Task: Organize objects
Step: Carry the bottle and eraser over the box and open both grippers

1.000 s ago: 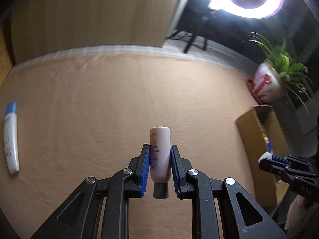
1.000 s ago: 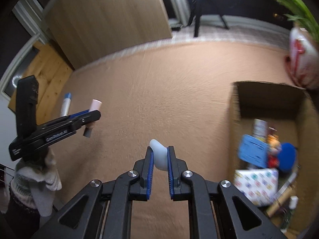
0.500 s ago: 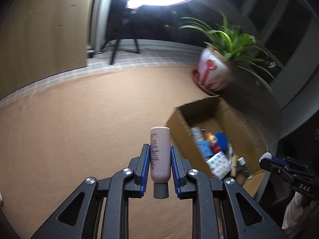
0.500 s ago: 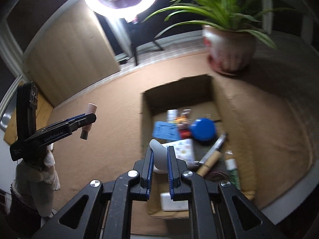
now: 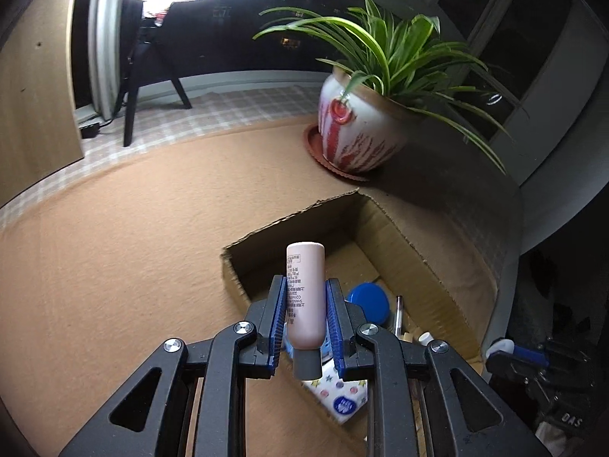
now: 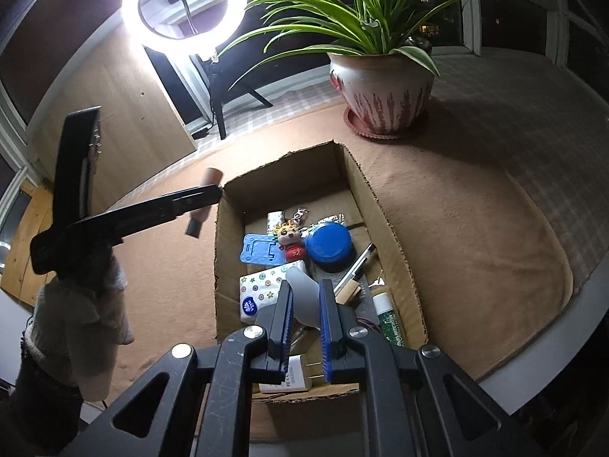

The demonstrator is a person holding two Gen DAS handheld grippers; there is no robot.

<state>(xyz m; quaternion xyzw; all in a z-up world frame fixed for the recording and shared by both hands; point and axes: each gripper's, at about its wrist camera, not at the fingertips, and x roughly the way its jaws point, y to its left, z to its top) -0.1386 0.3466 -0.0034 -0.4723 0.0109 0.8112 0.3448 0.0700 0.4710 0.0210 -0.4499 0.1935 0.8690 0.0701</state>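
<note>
1. Both hands are swinging across from the bare brown felt toward the cardboard box, which sat at the right edge of the left wrist view a second ago and is now filling the middle of both views.
2. Left tongs [image 5: 305,321] are clenching a pink bottle [image 5: 305,293], a smooth plastic cylinder with small print, its dark cap hanging down toward the camera; it is hovering beside the near left corner of the cardboard box [image 5: 396,228], not yet over the opening as seen from the right wrist.
3. Right tongs [image 6: 304,306] are pinching a small pale rounded plastic piece [image 6: 303,297] directly above the box contents, likely so it can drop straight in.
4. Inside the box, sorted items are lying loose: a blue round lid [image 6: 328,245], a flat blue stand [image 6: 260,249], a small plush figure [image 6: 291,238], a patterned tissue pack [image 6: 262,289], a white plug adapter [image 6: 295,377], and a green-labelled tube [image 6: 388,318].
5. Corrugated walls are standing open with no flaps, which suits dropping from above.
6. Beyond, on the felt-covered desk [image 6: 475,209], a glazed pot with a spider plant [image 6: 380,87] is sitting on a red saucer, and a ring light [image 6: 182,3] is glaring behind.
</note>
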